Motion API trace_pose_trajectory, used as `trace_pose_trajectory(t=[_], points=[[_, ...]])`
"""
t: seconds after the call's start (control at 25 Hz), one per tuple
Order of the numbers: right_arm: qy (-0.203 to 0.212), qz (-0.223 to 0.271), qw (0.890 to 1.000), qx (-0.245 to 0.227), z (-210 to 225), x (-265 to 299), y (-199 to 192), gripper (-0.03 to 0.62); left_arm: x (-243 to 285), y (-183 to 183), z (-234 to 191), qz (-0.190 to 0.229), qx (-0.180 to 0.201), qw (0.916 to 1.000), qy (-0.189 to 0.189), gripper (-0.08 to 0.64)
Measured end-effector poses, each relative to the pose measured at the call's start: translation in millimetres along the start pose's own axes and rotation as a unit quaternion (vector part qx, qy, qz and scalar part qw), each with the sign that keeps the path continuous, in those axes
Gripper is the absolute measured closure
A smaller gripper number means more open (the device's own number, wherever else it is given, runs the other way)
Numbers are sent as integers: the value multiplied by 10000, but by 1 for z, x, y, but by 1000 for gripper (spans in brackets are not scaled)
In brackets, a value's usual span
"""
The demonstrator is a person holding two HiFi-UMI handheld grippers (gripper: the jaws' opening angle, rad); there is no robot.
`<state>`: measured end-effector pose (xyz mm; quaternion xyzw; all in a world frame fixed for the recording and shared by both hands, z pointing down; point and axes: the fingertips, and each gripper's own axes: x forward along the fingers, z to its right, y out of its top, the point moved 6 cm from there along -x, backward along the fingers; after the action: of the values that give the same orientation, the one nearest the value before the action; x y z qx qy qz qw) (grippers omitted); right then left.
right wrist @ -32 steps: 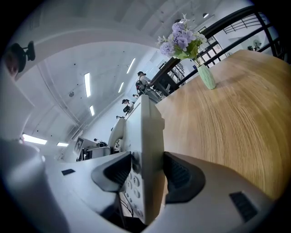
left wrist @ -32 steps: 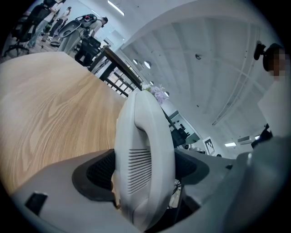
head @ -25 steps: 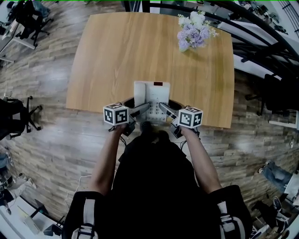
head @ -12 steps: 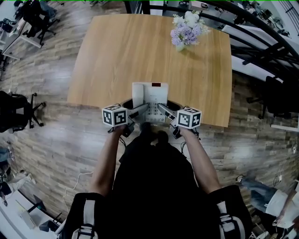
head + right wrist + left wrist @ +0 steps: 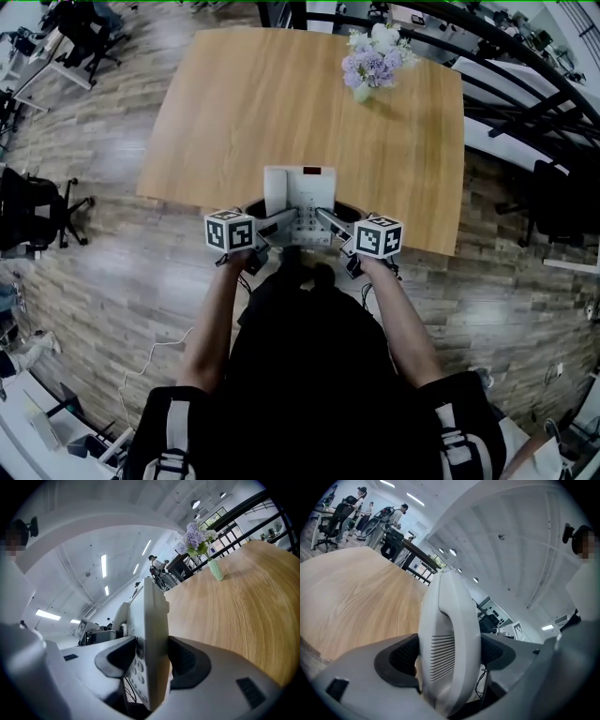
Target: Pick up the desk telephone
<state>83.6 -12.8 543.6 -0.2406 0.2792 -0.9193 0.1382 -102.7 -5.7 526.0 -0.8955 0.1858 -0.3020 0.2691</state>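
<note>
Edged back across the wooden table (image 5: pixel 281 103), the smooth white desk telephone (image 5: pixel 300 190) sits clamped in left tongs (image 5: pixel 286 218) and right tongs (image 5: pixel 326 216).

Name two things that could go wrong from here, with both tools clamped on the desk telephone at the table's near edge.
1. The left tool clamps the desk telephone at its handset; if the handset shifts in its cradle, that hold may loosen.
2. The right tool pinches only the thin keypad edge, so the telephone could pivot or slip and drop onto the table.
</note>
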Motion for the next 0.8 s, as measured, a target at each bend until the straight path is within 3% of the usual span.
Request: trace_pose_trajectory(t=[0.8], points=[[16, -7, 9999, -109, -1, -13, 4, 362, 4, -1, 13, 25, 52, 10000, 31, 172]])
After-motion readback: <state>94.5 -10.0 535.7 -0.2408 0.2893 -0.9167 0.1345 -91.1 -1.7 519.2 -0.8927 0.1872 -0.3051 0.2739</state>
